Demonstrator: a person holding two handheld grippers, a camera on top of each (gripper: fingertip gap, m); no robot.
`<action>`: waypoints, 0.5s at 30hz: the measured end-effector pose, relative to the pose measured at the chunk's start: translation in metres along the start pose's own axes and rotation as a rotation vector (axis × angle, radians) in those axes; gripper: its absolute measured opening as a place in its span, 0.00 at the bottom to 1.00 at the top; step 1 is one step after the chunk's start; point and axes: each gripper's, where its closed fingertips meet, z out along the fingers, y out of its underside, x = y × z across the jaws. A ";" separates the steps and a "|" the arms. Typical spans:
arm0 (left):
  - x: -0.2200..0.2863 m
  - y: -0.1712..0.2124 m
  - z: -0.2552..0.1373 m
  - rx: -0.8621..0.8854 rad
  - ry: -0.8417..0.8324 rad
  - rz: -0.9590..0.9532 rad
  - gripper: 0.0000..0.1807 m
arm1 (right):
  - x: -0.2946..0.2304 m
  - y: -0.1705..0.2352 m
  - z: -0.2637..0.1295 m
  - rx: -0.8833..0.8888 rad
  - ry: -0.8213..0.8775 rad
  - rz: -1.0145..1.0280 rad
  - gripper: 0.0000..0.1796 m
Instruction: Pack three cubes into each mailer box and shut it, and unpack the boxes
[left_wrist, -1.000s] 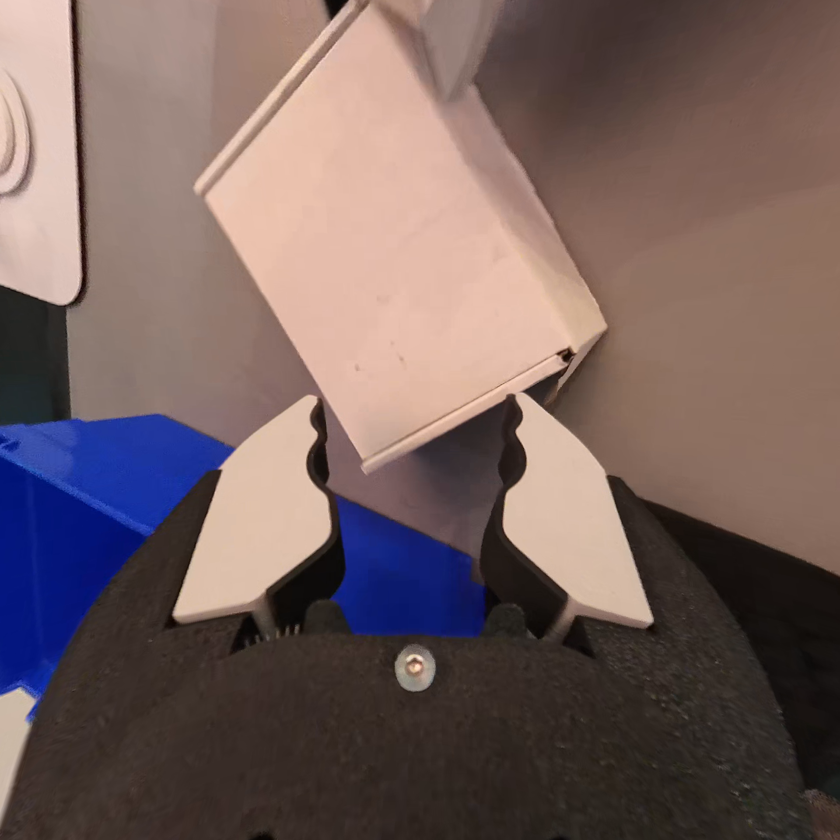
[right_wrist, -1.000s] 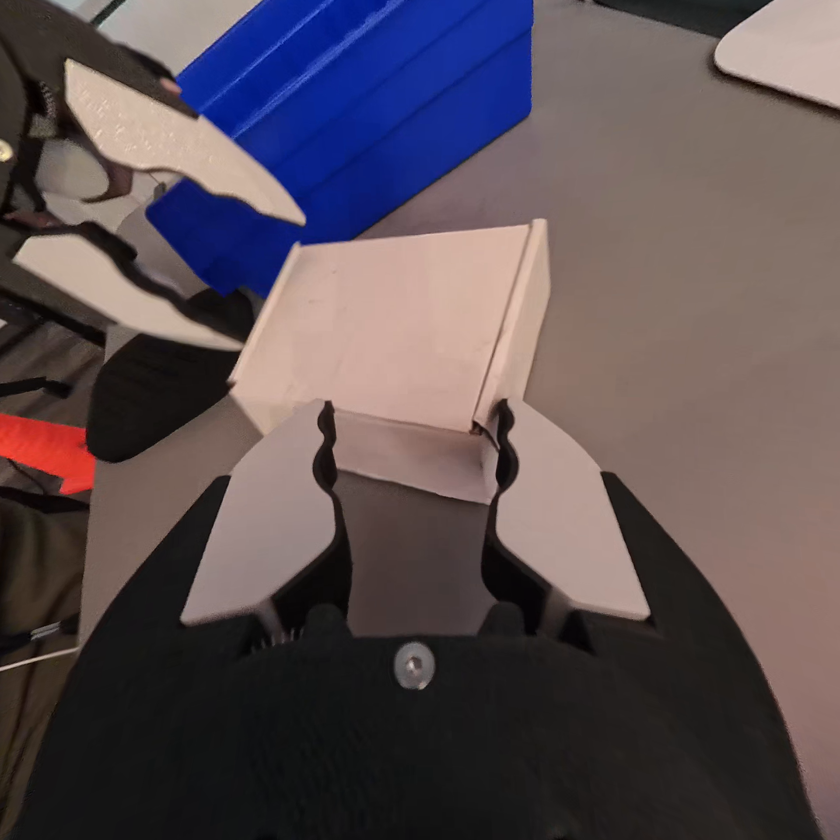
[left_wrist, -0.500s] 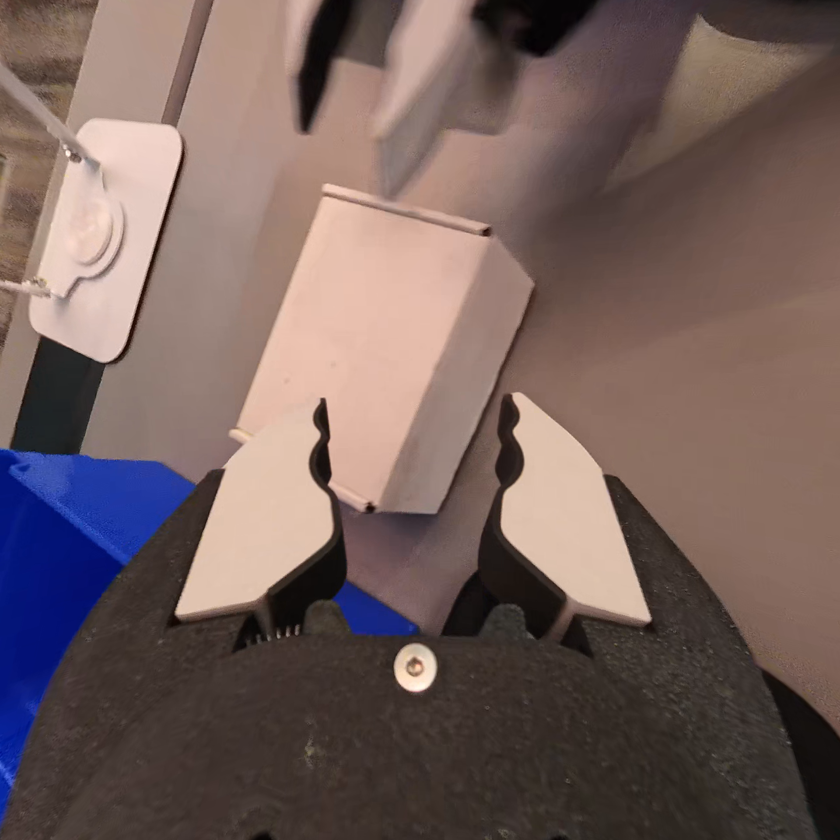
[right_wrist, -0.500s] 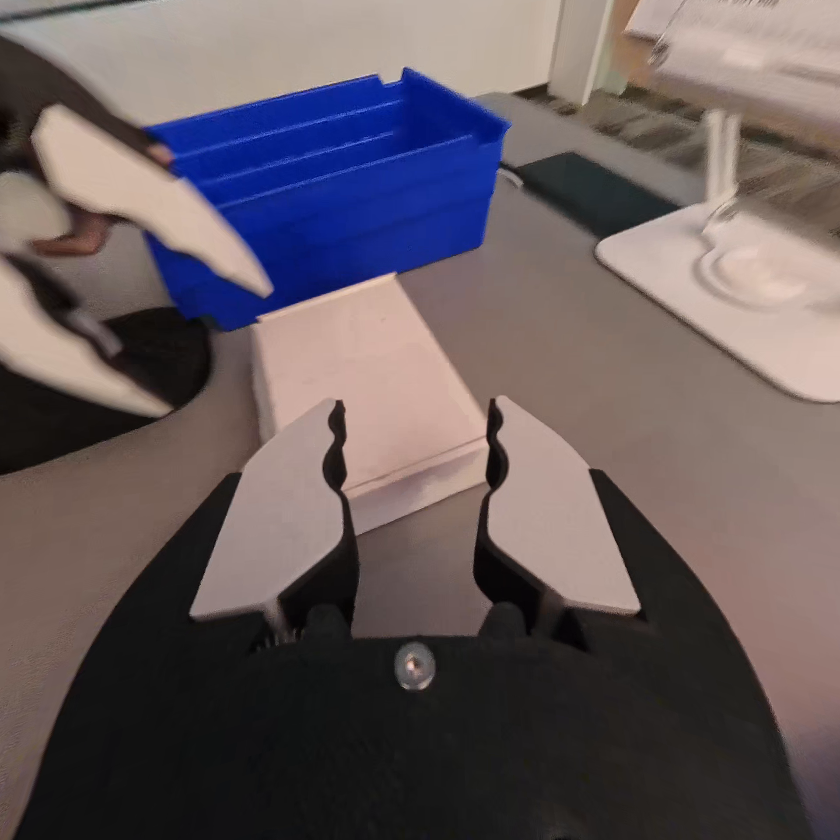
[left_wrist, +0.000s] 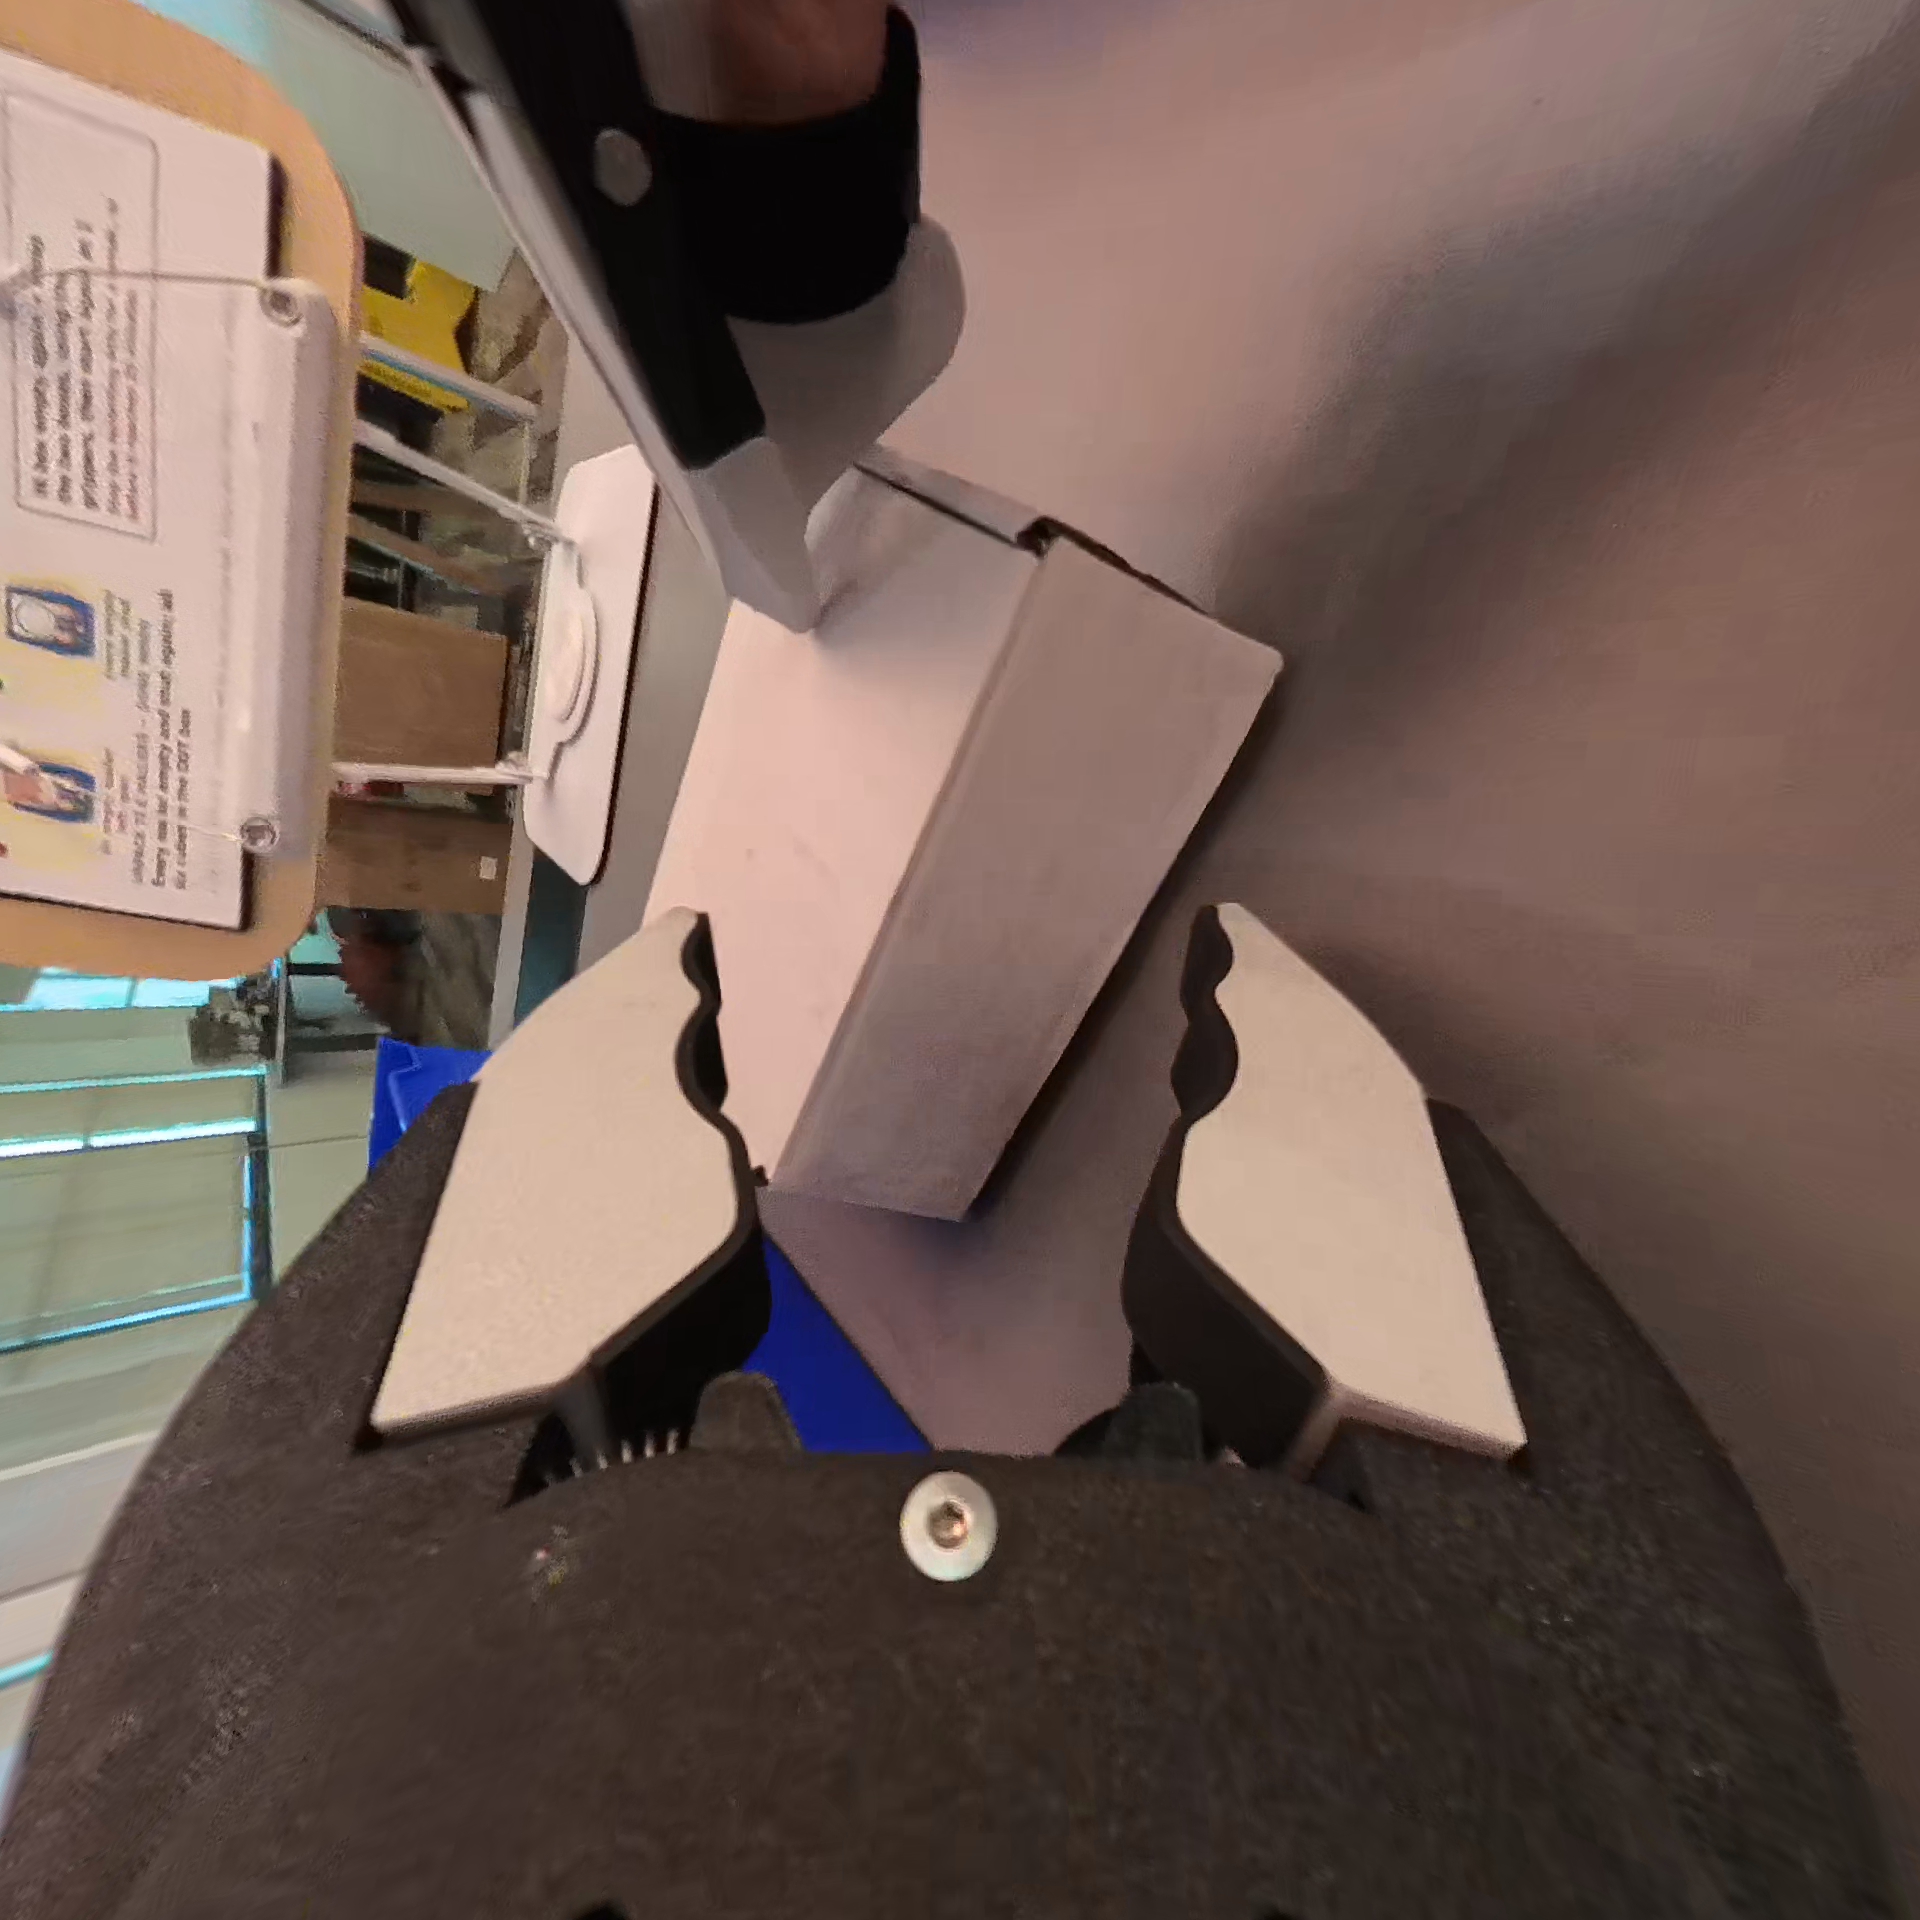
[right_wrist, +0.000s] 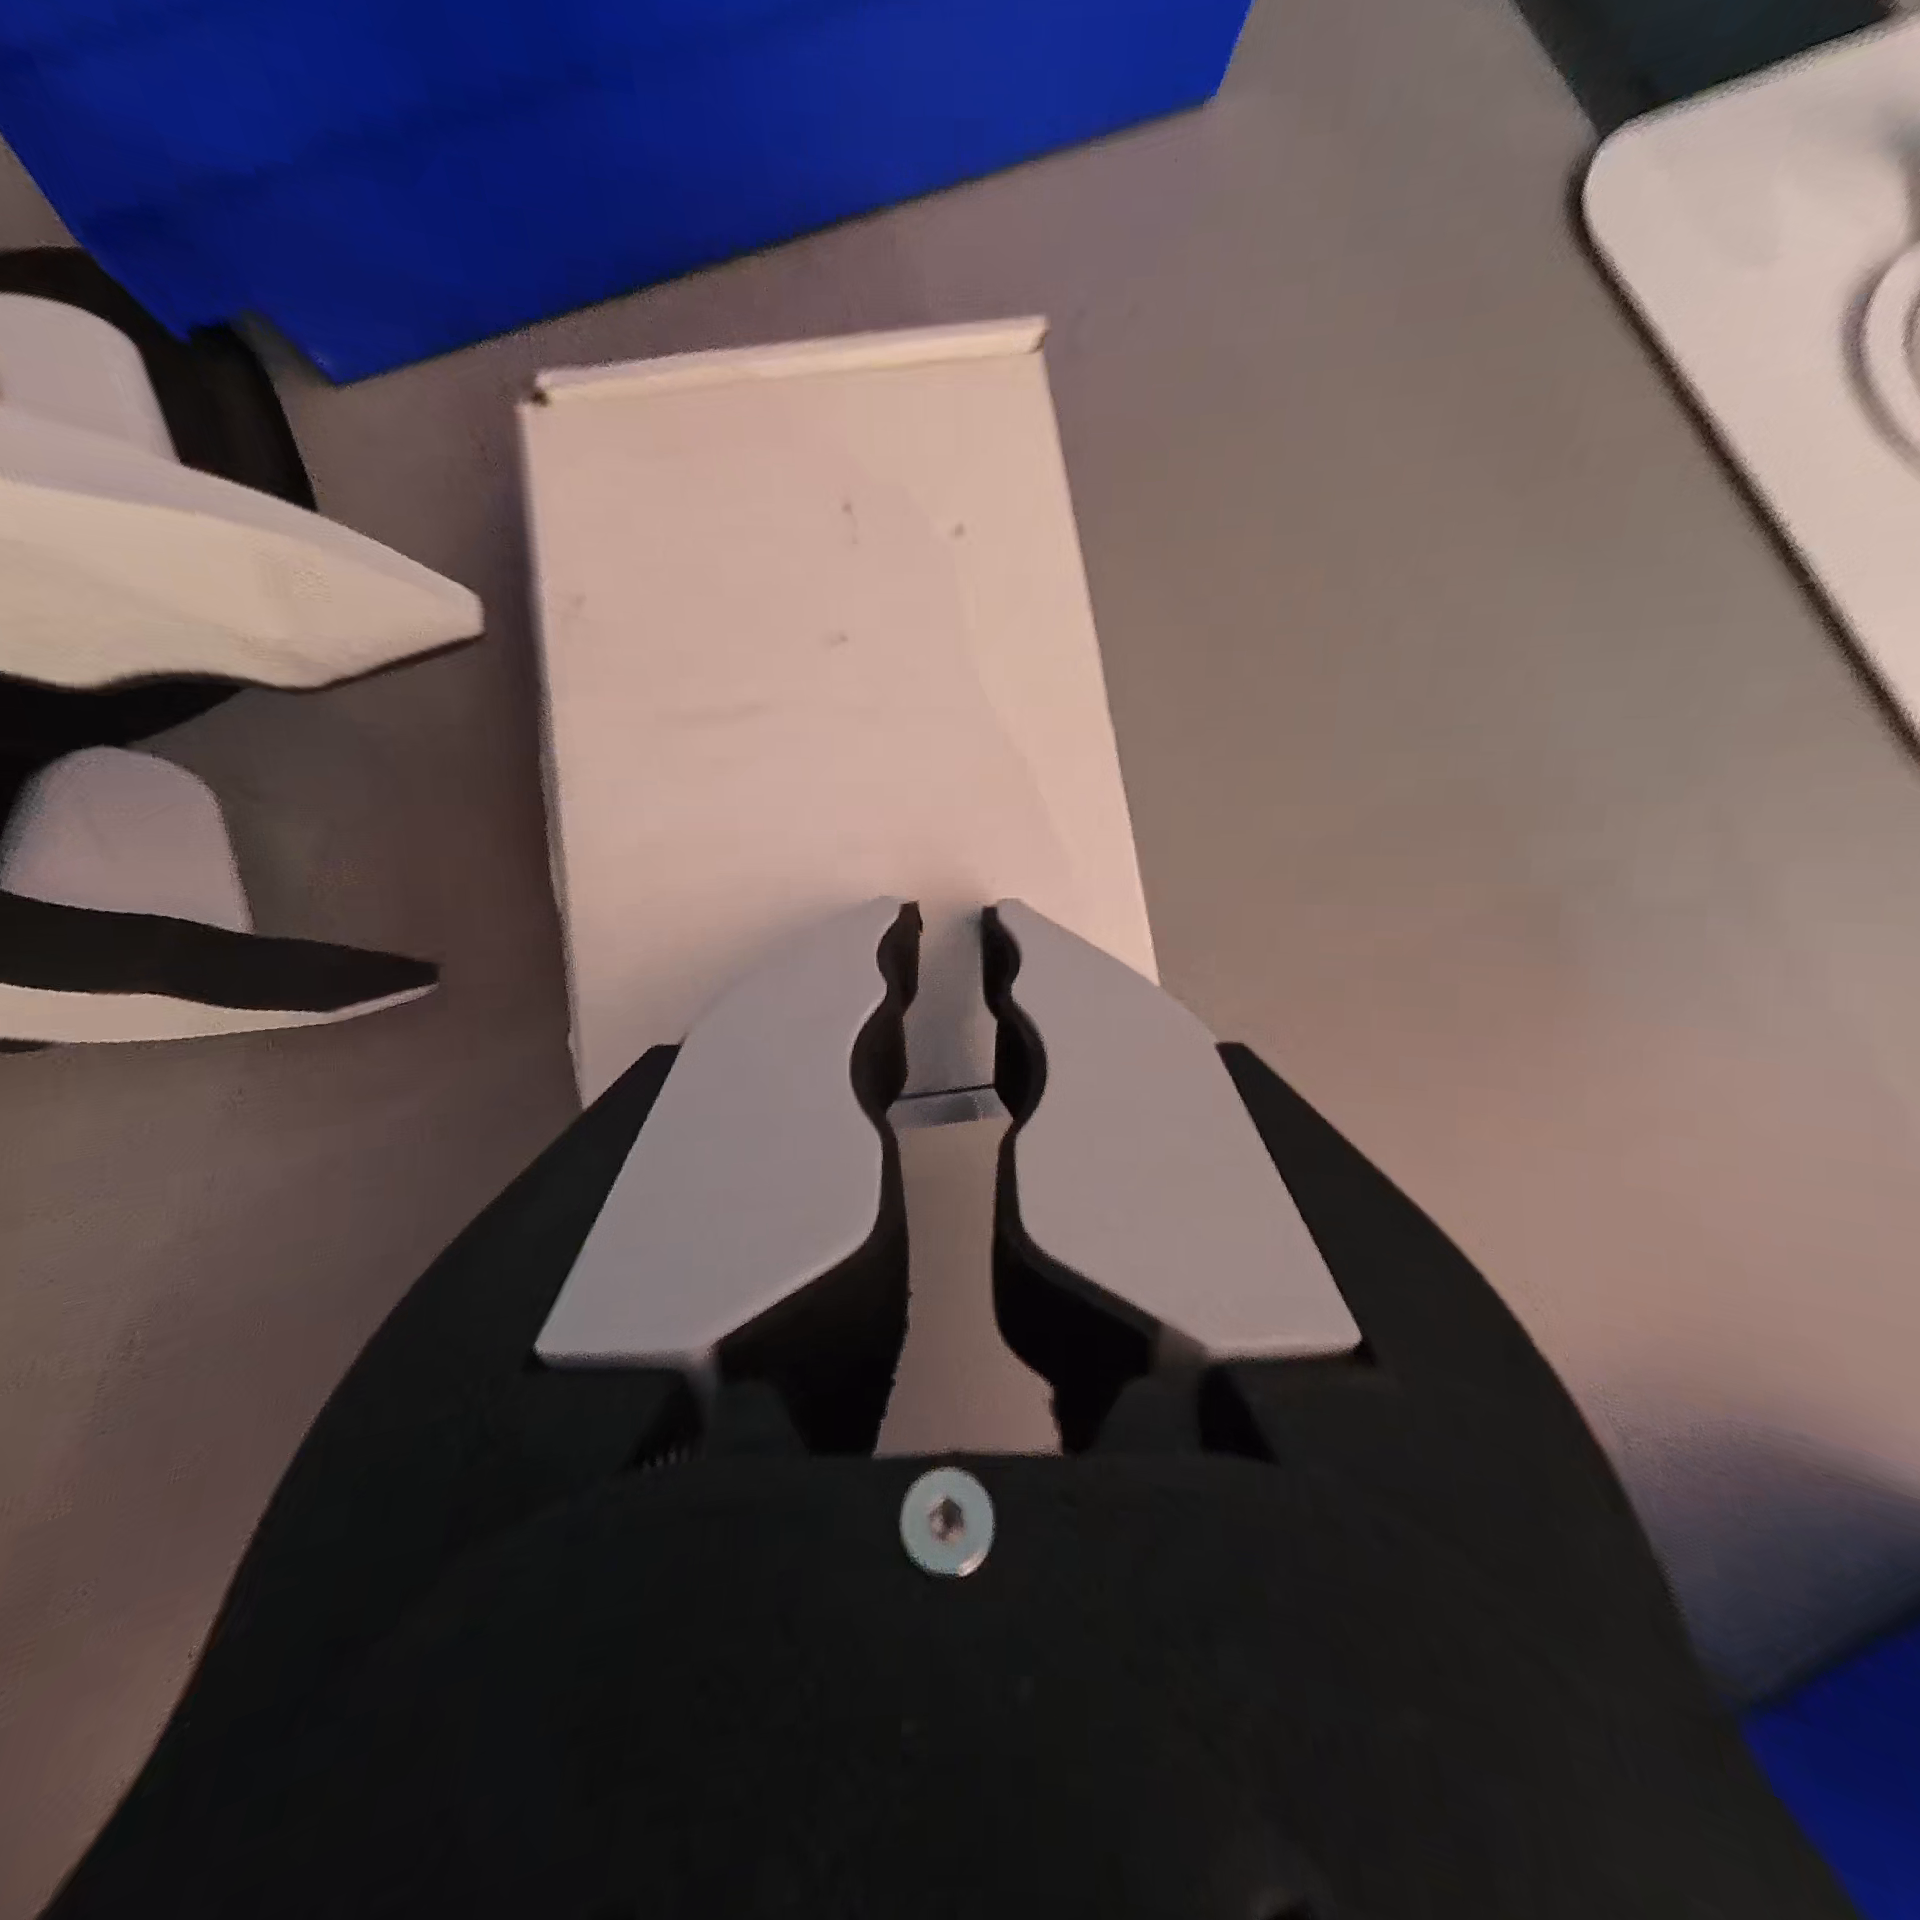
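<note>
A closed white mailer box (right_wrist: 821, 675) lies flat on the grey desk (right_wrist: 1351, 727), its lid shut, so whatever it holds cannot be seen. Just beyond its far end stands a blue bin (right_wrist: 623, 135); only the bin's outer wall shows, and its contents are out of sight.

The right hand-held gripper (right_wrist: 951, 914) hangs over the near end of the box with its fingers drawn almost together, a narrow slit left between the tips. In the left wrist view, the right hand-held gripper (left_wrist: 800, 613) reaches in from the top and its tip meets the box lid near that end. Nothing is pinched between the fingers.

The left hand-held gripper (left_wrist: 951, 925) is spread wide and holds nothing. It sits beside the long side of the box (left_wrist: 914, 852), with a box corner showing between its fingers but not touching them. In the right wrist view, the left hand-held gripper (right_wrist: 447, 800) appears at the left edge, close to the box's side.

To the right of the box, well apart, a white stand base (right_wrist: 1766, 436) rests on the desk. The left wrist view also shows a sheet of printed paper (left_wrist: 114, 520) mounted on a board beyond the desk.
</note>
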 end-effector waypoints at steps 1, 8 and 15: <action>0.001 0.001 0.002 -0.012 0.003 0.018 0.48 | -0.006 0.004 -0.004 -0.042 -0.009 0.034 0.07; 0.004 0.009 0.000 -0.014 -0.015 0.147 0.49 | 0.011 0.002 -0.006 -0.051 0.133 -0.139 0.14; 0.005 0.026 0.003 -0.025 0.024 0.368 0.50 | 0.006 -0.005 0.002 0.014 0.106 -0.134 0.06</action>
